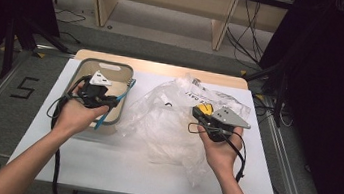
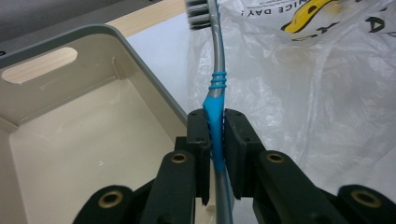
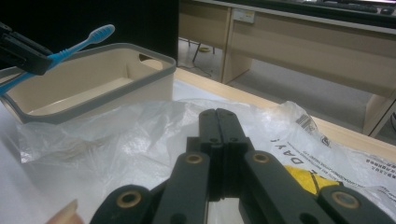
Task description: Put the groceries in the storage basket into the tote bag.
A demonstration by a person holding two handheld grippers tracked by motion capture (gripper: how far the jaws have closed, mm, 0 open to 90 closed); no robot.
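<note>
Left hand-held gripper (image 2: pixel 217 135) clamping ribbed blue toothbrush (image 2: pixel 215 93) over smooth beige bin (image 2: pixel 140 51), right hand-held gripper (image 3: pixel 218 122) closed, seemingly empty, above crinkled plastic bag (image 3: pixel 140 130)

The tool (image 2: pixel 218 140) clamps a blue toothbrush (image 2: pixel 215 88) over the beige bin's rim (image 2: pixel 140 60), beside a plastic bag (image 2: pixel 317 93).

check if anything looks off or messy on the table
Nothing is spilled or broken. The plastic bag lies crumpled and spread over the table beside the bin. The toothbrush, clamped in the left tongs, is poised over the bin's rim, not yet inside.
</note>
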